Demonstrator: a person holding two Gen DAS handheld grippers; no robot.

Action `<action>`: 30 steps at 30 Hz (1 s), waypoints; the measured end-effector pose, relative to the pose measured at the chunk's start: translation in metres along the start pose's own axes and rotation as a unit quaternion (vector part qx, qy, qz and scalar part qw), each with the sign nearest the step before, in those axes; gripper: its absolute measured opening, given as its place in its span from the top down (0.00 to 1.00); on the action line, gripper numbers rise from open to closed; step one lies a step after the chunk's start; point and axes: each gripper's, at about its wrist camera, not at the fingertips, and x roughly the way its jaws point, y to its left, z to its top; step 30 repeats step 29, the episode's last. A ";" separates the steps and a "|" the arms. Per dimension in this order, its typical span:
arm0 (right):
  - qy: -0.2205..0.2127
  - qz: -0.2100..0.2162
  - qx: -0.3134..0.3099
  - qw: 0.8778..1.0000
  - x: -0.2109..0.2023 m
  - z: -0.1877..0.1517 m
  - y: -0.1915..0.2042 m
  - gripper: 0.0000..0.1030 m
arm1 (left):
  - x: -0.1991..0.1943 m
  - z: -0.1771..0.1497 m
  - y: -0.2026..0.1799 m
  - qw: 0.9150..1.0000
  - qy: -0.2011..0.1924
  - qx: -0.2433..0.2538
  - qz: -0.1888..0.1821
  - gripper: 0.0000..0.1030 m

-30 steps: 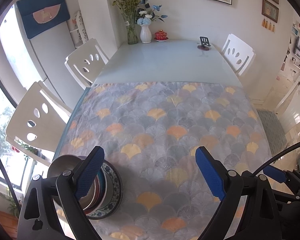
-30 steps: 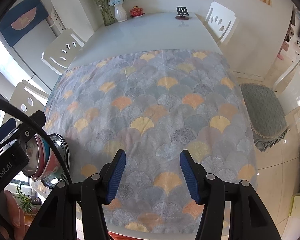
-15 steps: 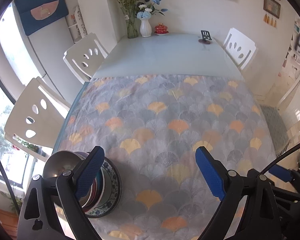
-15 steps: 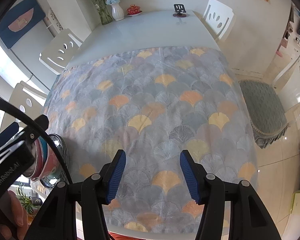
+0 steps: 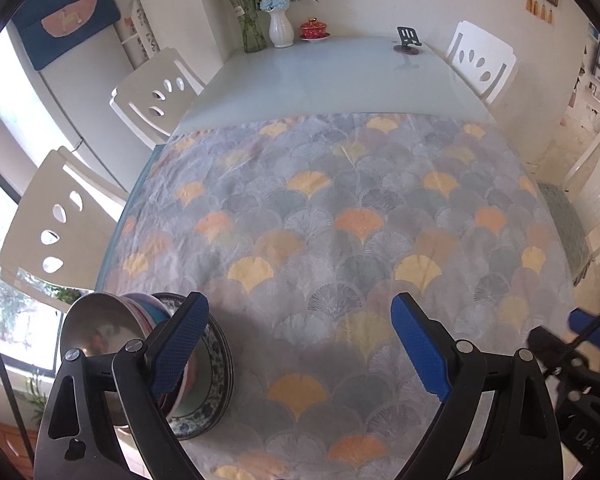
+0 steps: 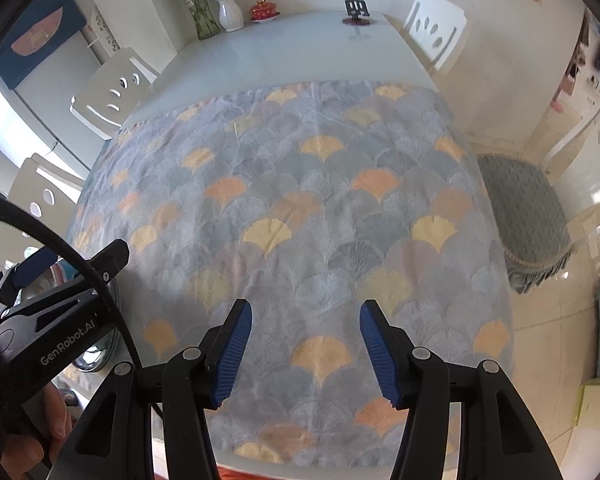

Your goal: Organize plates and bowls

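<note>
"GenRobot.AI" is printed in white on the black body of the left gripper, seen from the right wrist view; no other writing can be read. The left gripper is held with its two blue pads spread wide and nothing between them. The right gripper is likewise held with its pads apart, gripping nothing, above the near part of the tablecloth.

One stack of dishes is seen at the near left corner of the tablecloth, partly behind the left gripper's left finger. A steel bowl is nested on top, coloured bowls are layered under it, and a blue-and-white patterned plate forms the base; the exact count of bowls cannot be told.

Beyond the tablecloth, on the bare table top, two vases of flowers, one red lidded cup and one black phone stand are counted. Three white chairs are placed around the table in the left wrist view.
</note>
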 end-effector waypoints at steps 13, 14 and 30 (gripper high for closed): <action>-0.051 -0.053 -0.041 0.996 0.058 0.000 -0.003 0.47 | 0.062 -0.006 0.008 0.997 0.018 -0.019 0.074 0.10; -0.049 -0.056 -0.045 0.996 0.063 0.000 -0.003 0.47 | 0.065 -0.007 0.008 0.997 0.022 -0.021 0.072 0.10; -0.015 -0.065 -0.033 0.997 0.093 -0.010 -0.016 0.47 | 0.117 -0.022 -0.018 0.997 0.071 -0.037 0.020 0.09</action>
